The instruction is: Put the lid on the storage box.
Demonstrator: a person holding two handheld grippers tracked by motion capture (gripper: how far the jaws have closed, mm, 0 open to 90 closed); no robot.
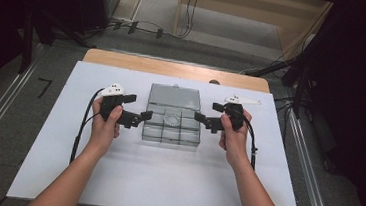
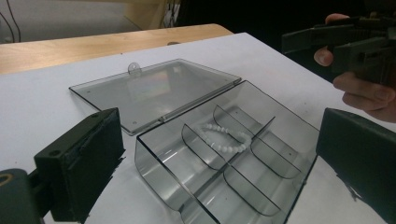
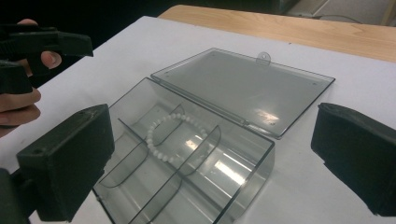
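A clear smoky plastic box (image 1: 154,133) with divided compartments sits mid-table, its lid (image 1: 175,97) lying open flat behind it. A white bead bracelet (image 1: 172,120) rests in a middle compartment. My left gripper (image 1: 139,107) is held at the box's left side, open and empty. At the box's right side my right gripper (image 1: 206,111) is also open and empty. In the left gripper view the box (image 2: 154,163) and bracelet (image 2: 223,148) lie between my spread jaws. The right gripper view shows the box (image 3: 247,177), the bracelet (image 3: 150,139) and the lid (image 3: 243,84).
A white board (image 1: 154,181) covers most of the wooden table (image 1: 174,68). Cables (image 1: 142,28) run across the floor beyond the far edge. Dark equipment (image 1: 354,73) stands to the right of the table.
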